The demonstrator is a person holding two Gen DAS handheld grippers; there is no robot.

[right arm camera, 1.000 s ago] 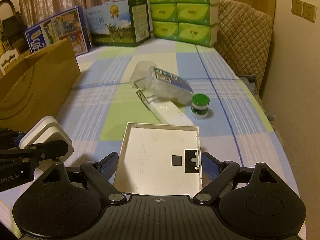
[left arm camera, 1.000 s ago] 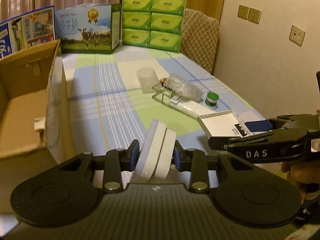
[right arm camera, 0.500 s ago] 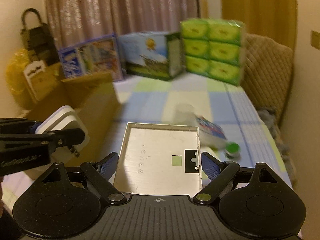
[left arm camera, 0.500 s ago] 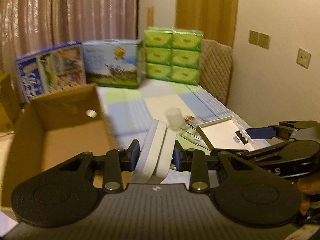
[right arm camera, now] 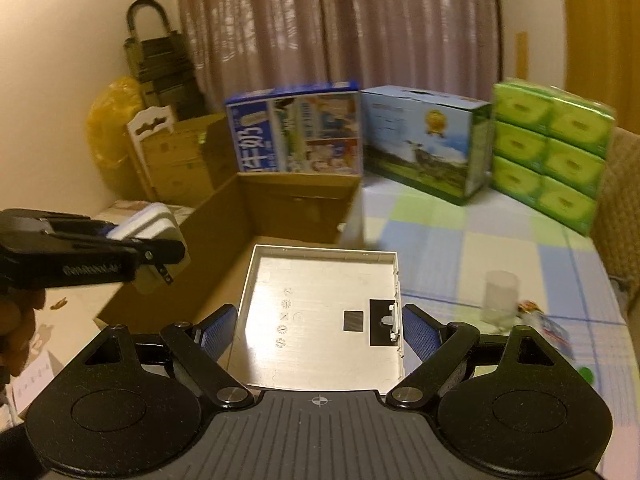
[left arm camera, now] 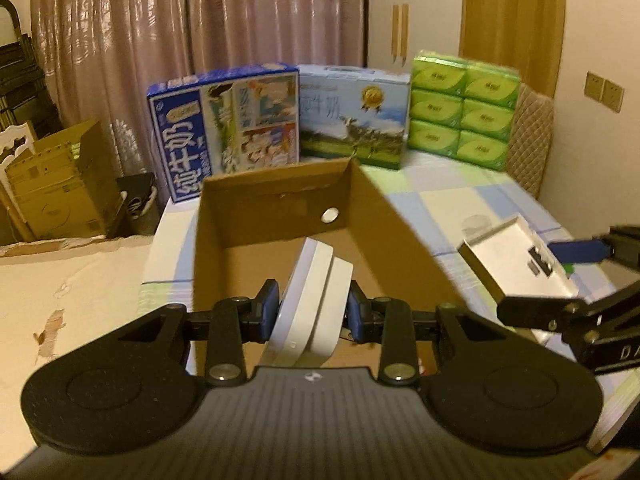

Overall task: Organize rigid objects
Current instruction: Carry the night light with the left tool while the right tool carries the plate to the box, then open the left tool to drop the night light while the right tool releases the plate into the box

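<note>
From the left wrist, the left gripper (left arm camera: 312, 312) had its fingers clenched on a white plug adapter (left arm camera: 310, 308), held on edge with its long axis pointing forward. The open cardboard box (left arm camera: 276, 216) lay straight ahead and below the fingers, so this hand looked the nearer to dropping its load. At right, the right gripper (left arm camera: 560, 280) carried a flat silver tray (left arm camera: 516, 258) just beside the box's right wall. Behind stood a blue milk carton (left arm camera: 224, 132) with large Chinese characters, a second milk carton (left arm camera: 356, 120) with a gold medal, and green tissue packs (left arm camera: 464, 108).

From the right wrist, the right gripper (right arm camera: 314, 336) gripped the silver tray (right arm camera: 320, 312) by its side edges, fingers spread wide. The cardboard box (right arm camera: 296, 204) lay ahead and left. A clear cup (right arm camera: 500, 296) stood on the checked cloth (right arm camera: 460, 240).
</note>
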